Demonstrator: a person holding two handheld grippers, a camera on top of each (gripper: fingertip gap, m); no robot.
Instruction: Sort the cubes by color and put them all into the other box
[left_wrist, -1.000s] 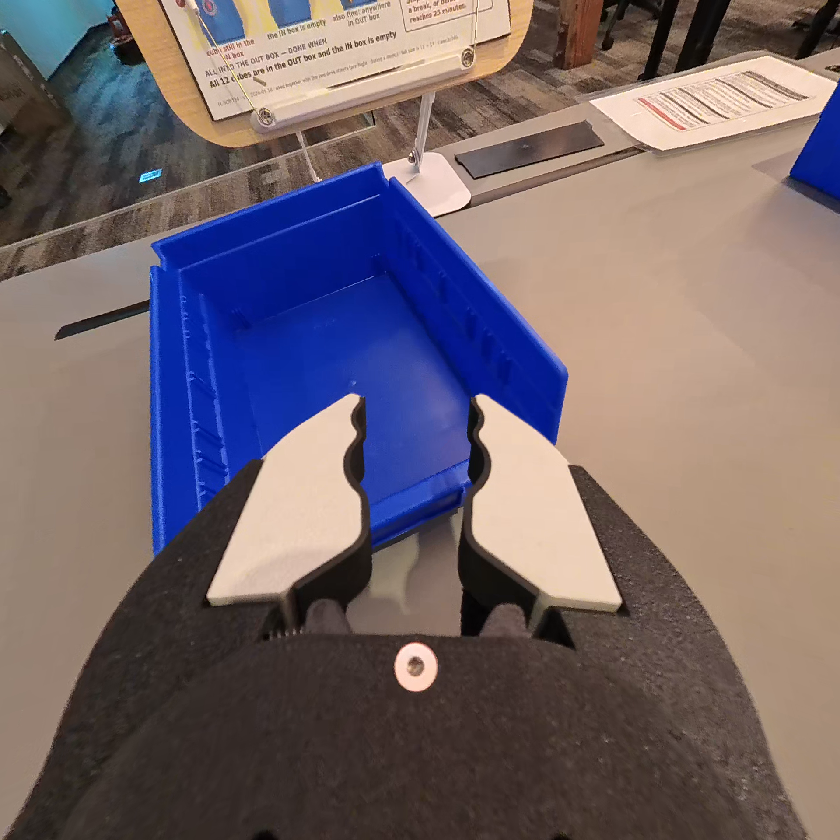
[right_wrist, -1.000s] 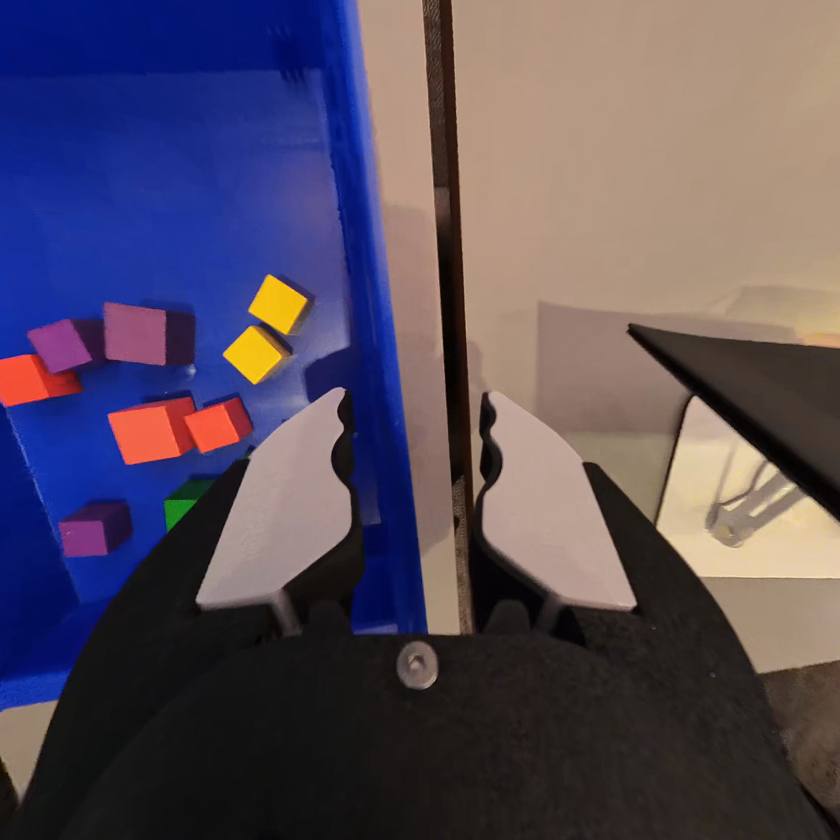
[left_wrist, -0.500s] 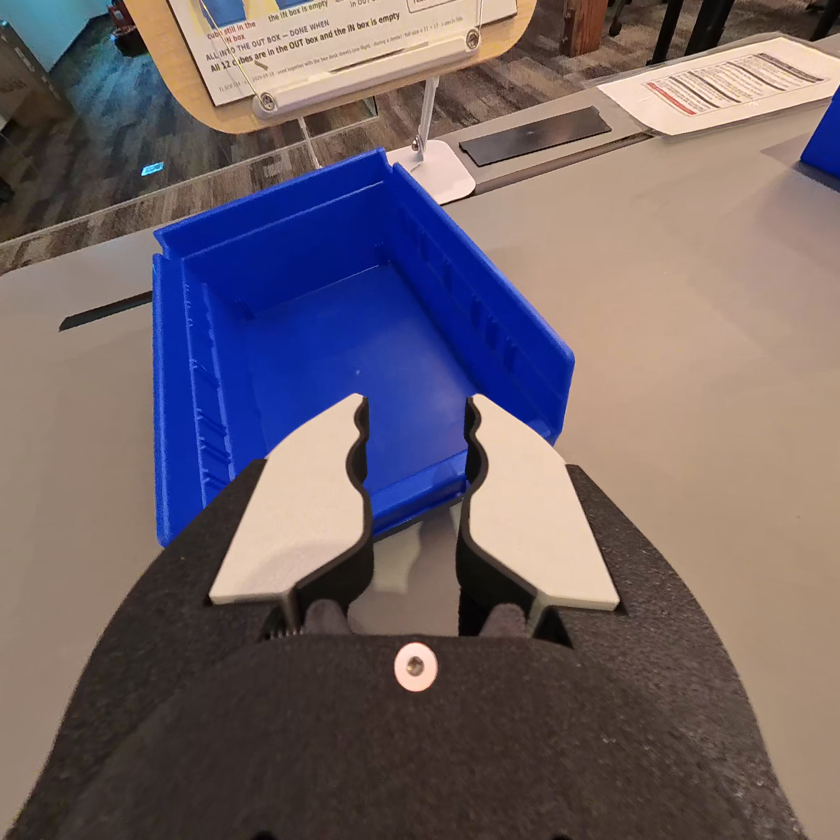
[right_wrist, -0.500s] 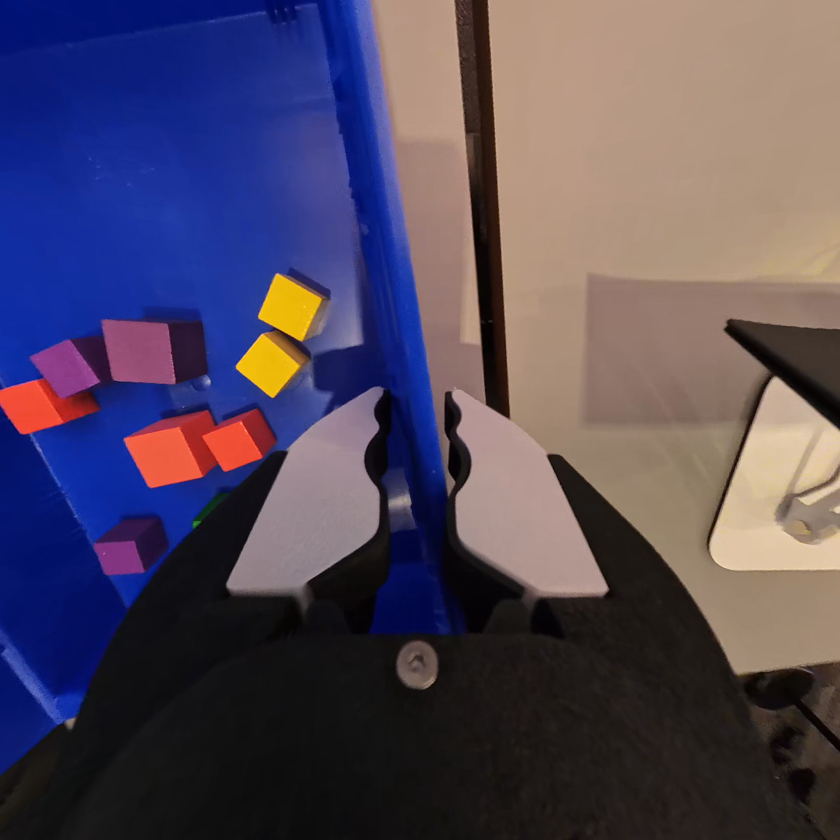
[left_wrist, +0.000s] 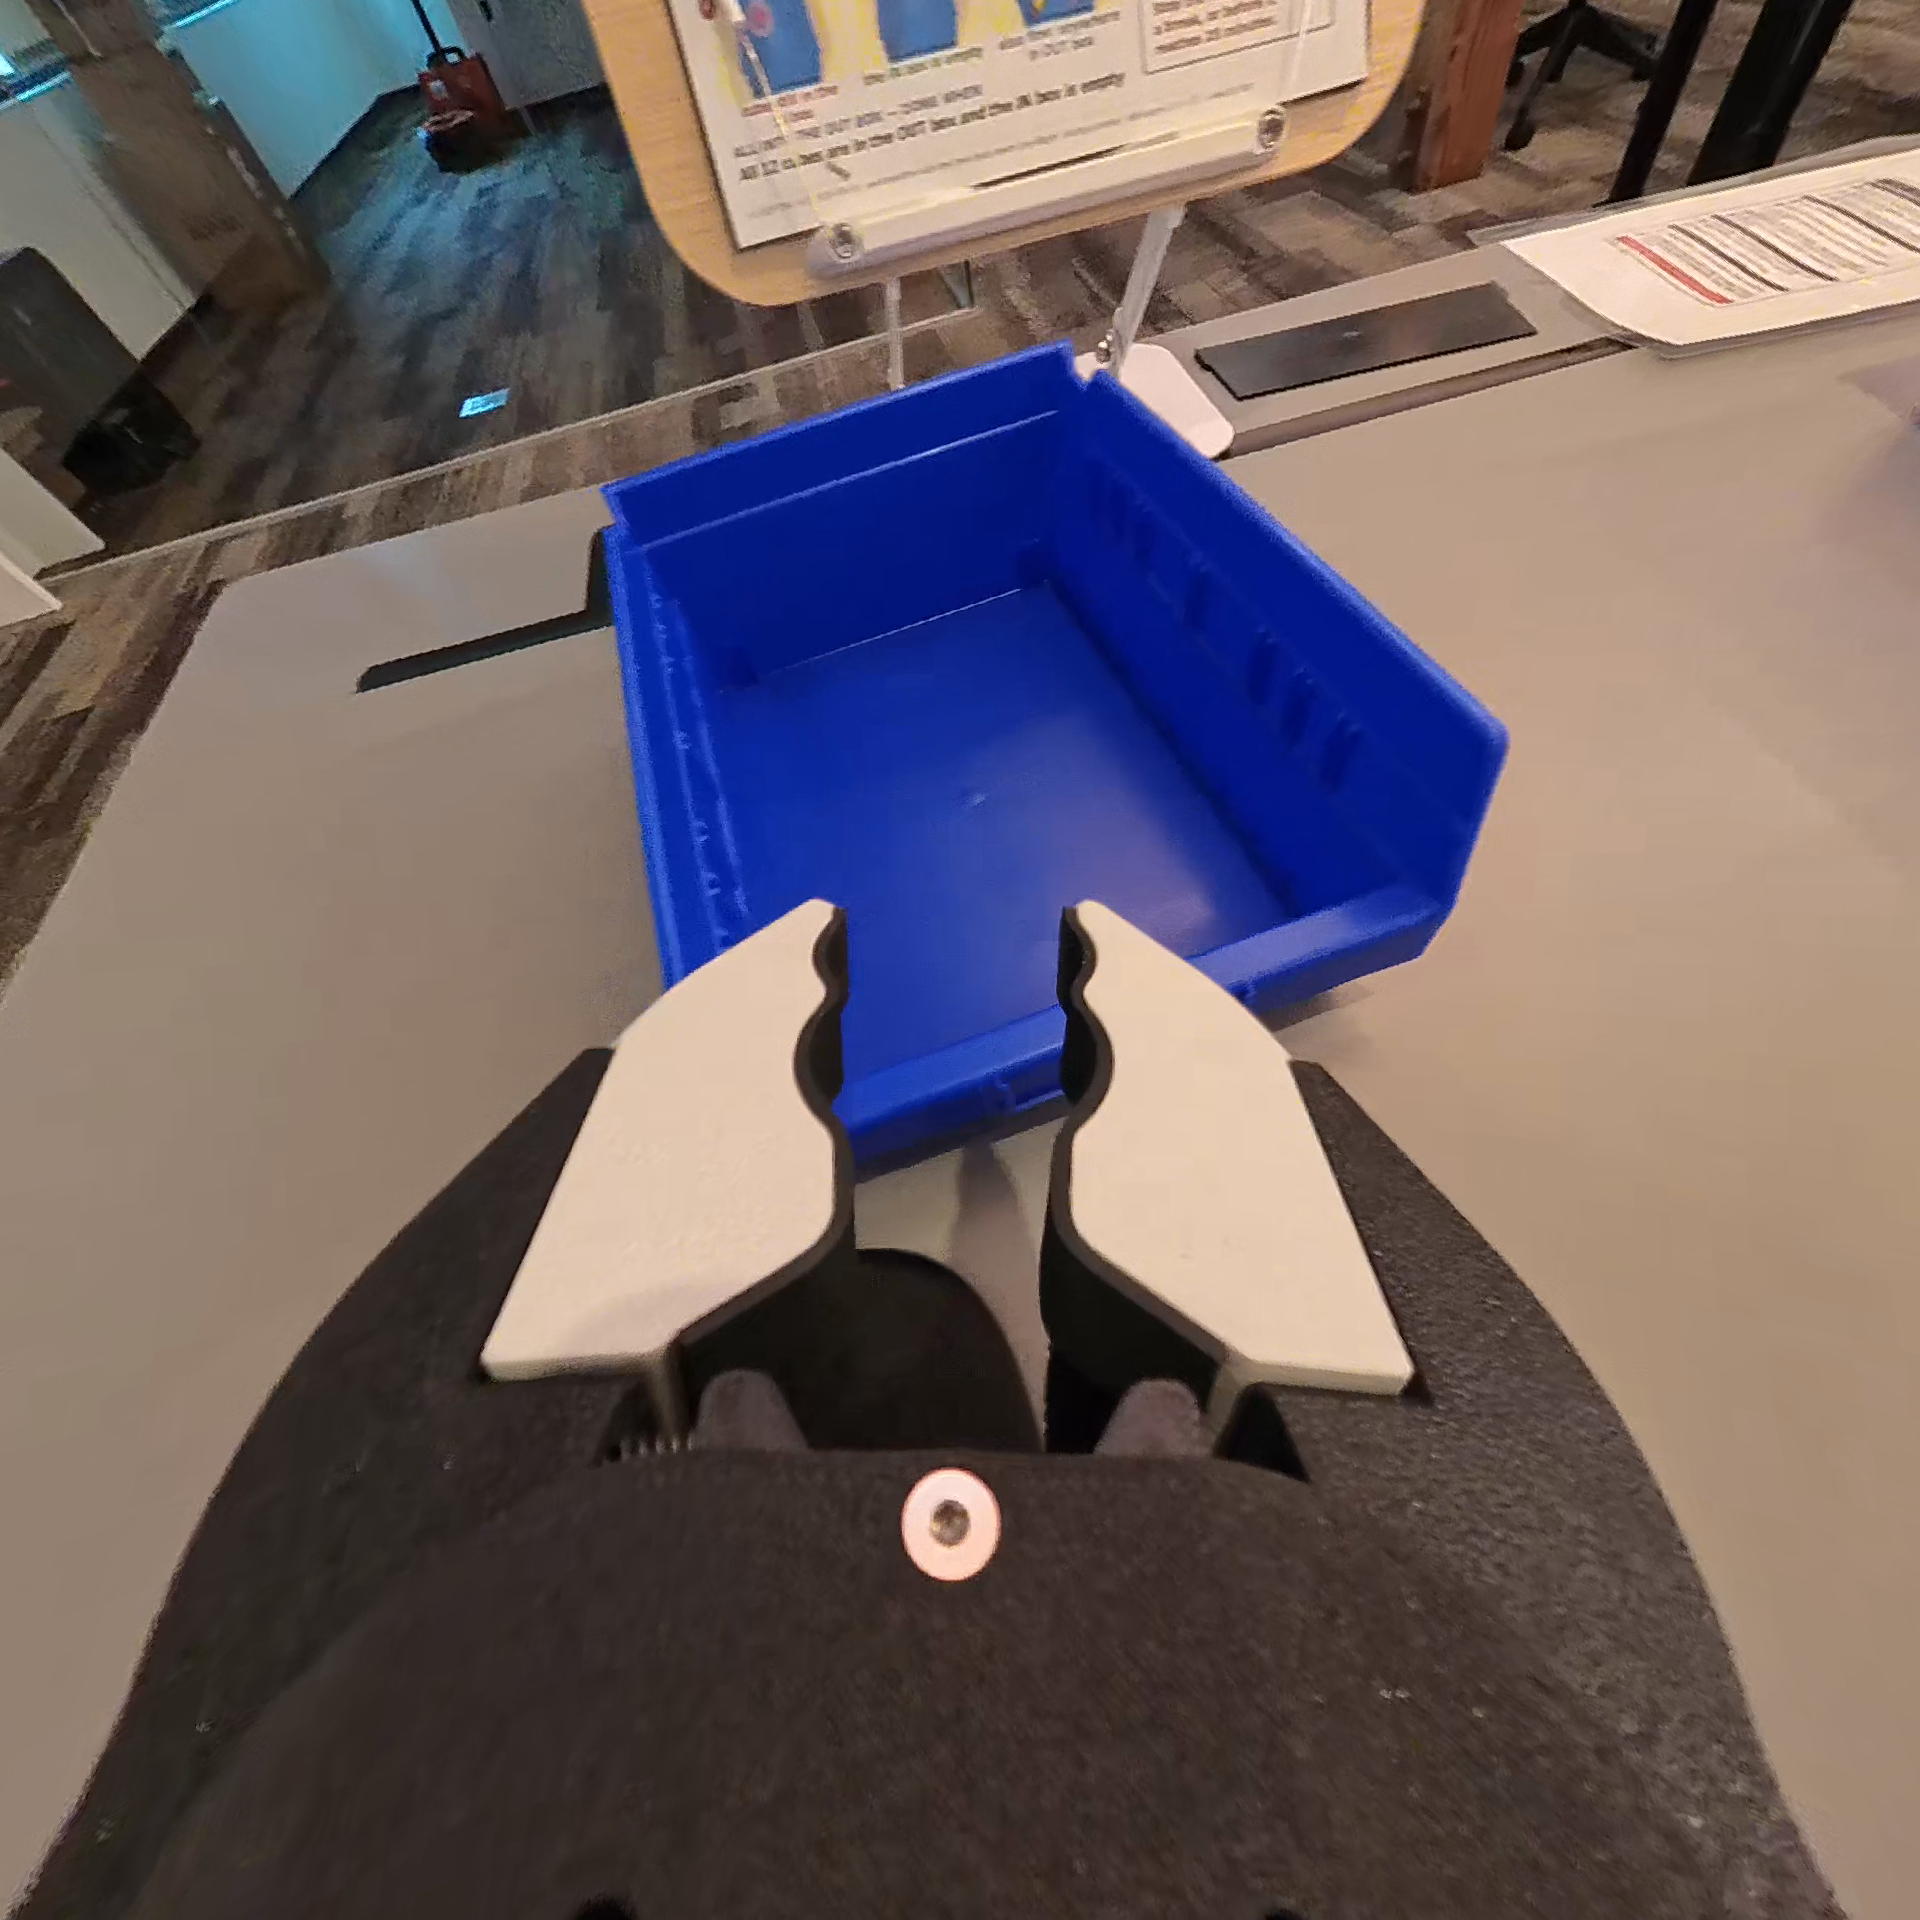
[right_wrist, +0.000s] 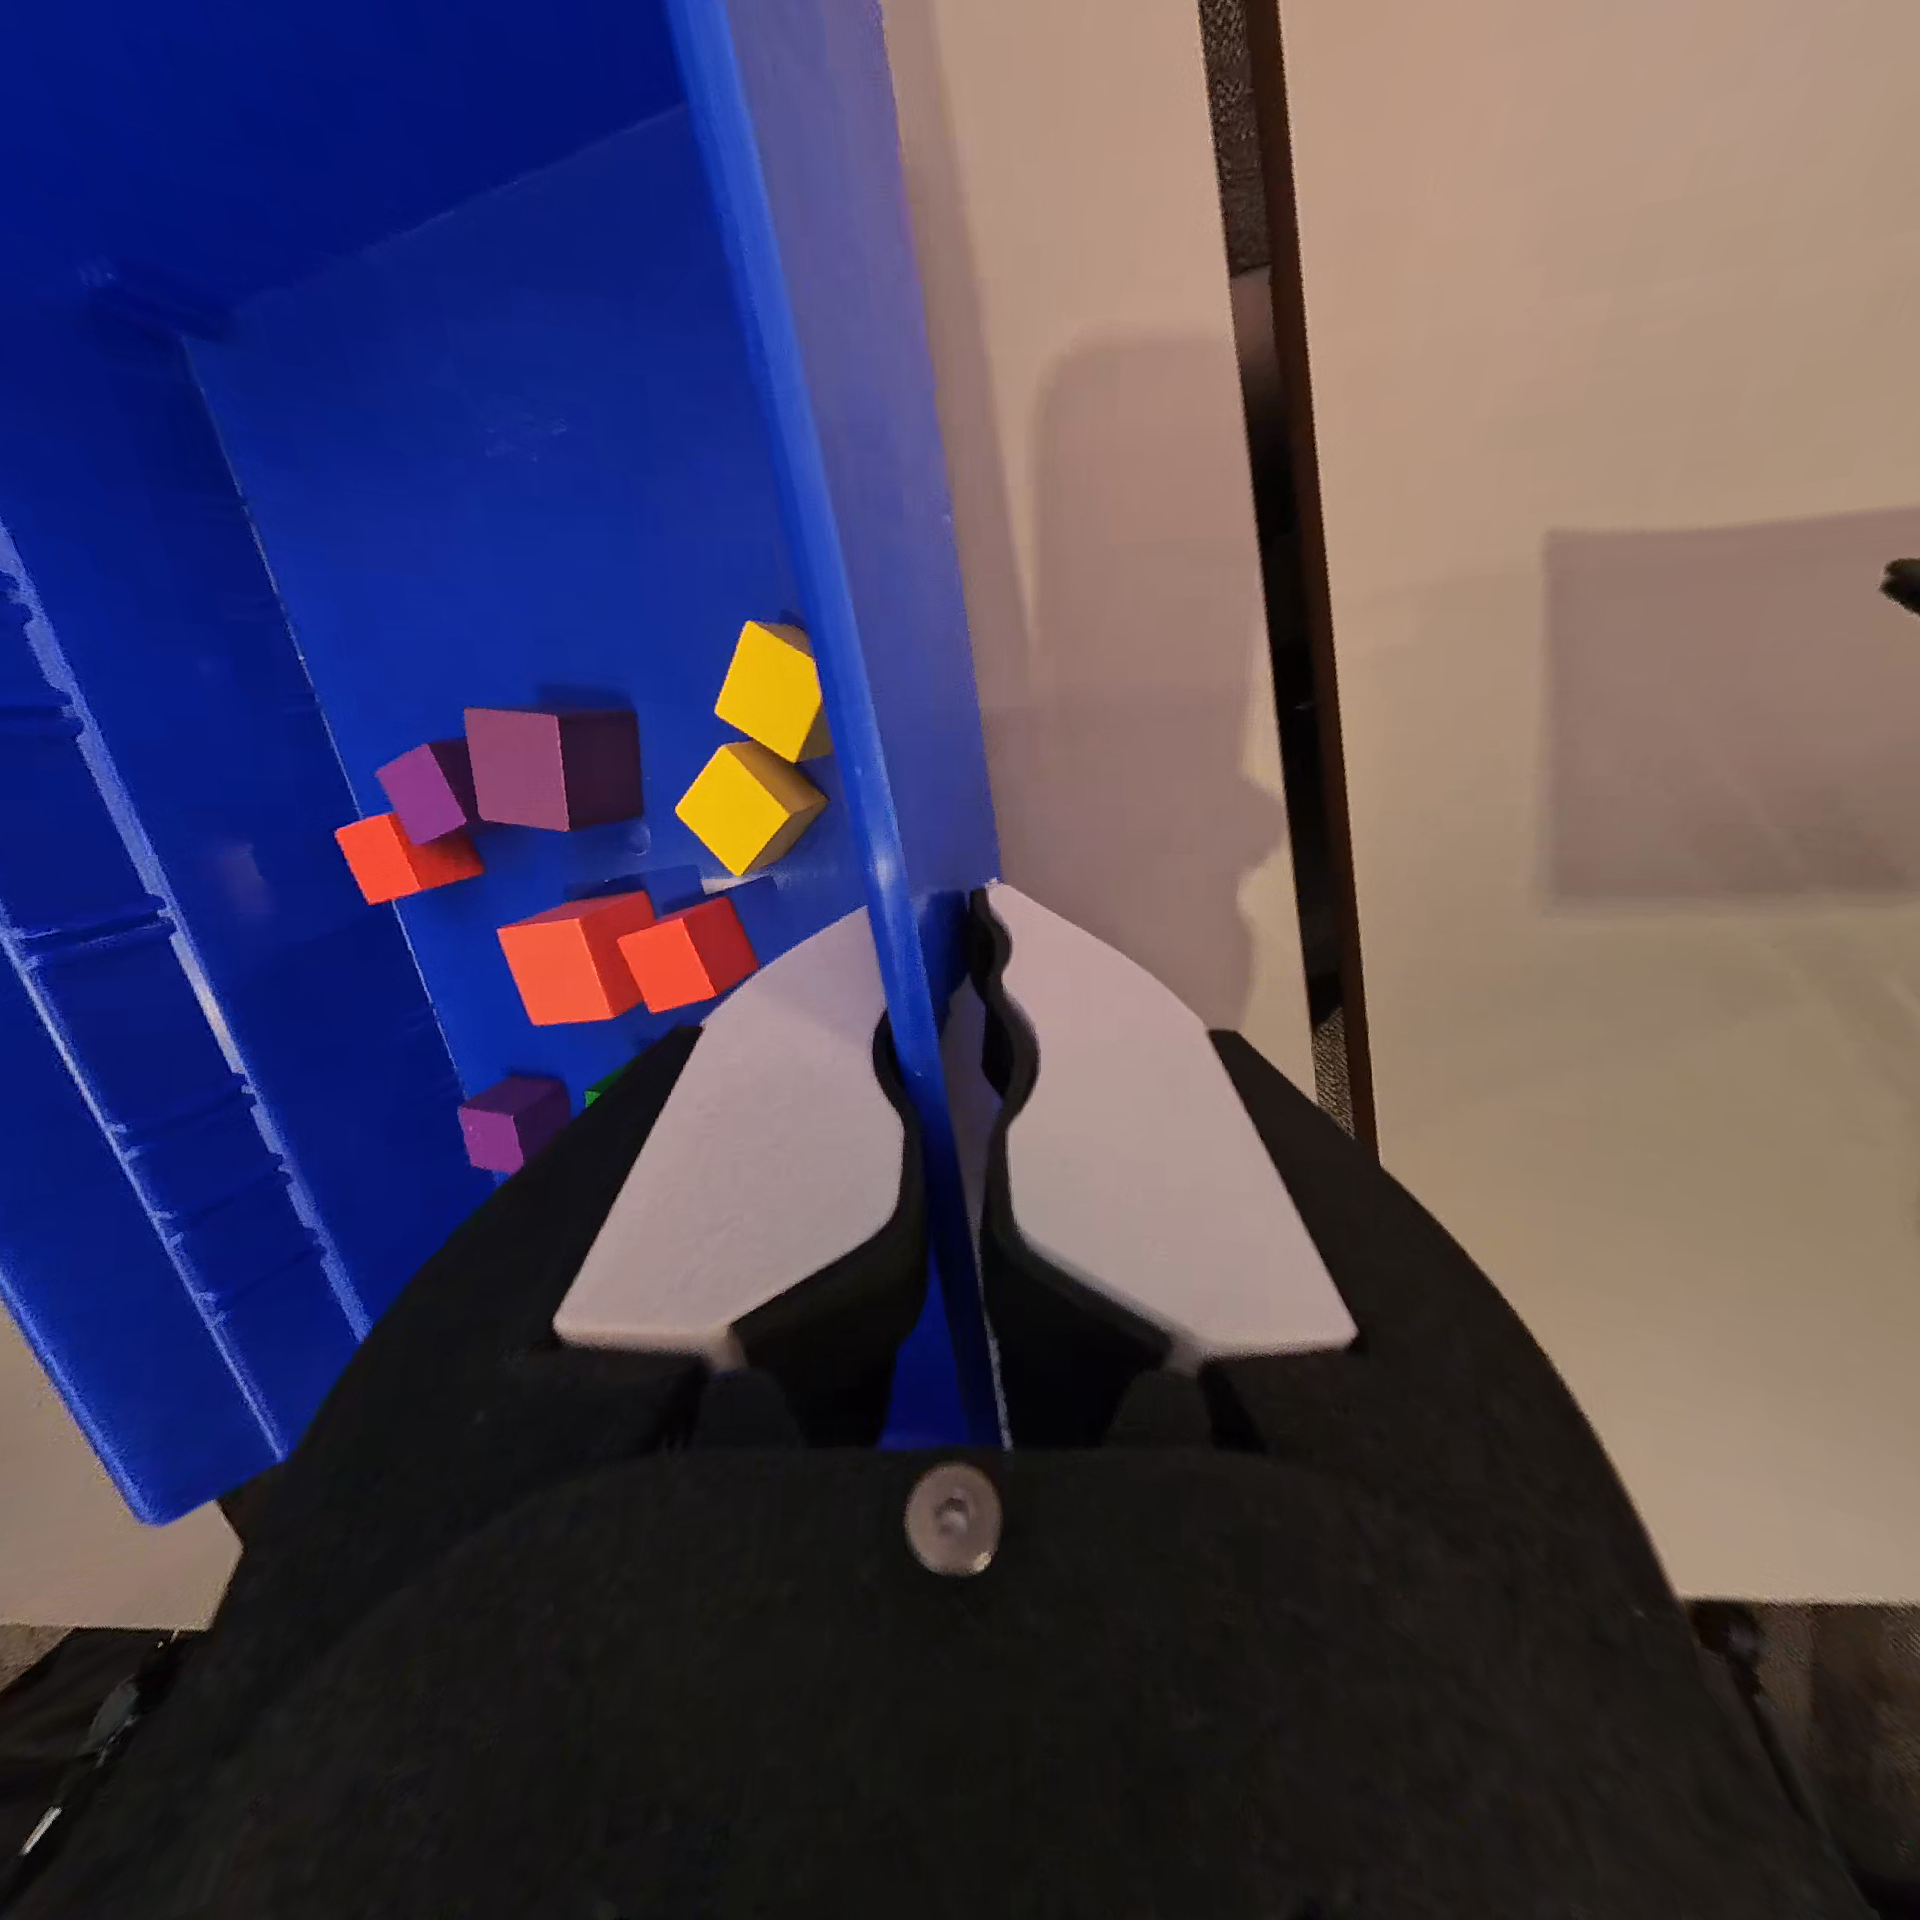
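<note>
Before your left gripper (left_wrist: 951, 925) an empty box (left_wrist: 1444, 790) sits on the surface (left_wrist: 312, 883), a sign stand (left_wrist: 997, 135) behind it and a paper sheet (left_wrist: 1745, 249) at far right. Your right gripper (right_wrist: 935, 925) straddles the right wall of the other box (right_wrist: 831, 520), one finger inside, one outside; cubes (right_wrist: 561, 769) lie scattered inside, left of that wall.

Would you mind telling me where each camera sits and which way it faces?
Left wrist view: on the left gripper, facing forward and down at an empty blue box on the grey table; its open fingers show.
Right wrist view: on the right gripper, looking down the wall of the box of cubes, fingers clamping it.
Shared: only the table.
</note>
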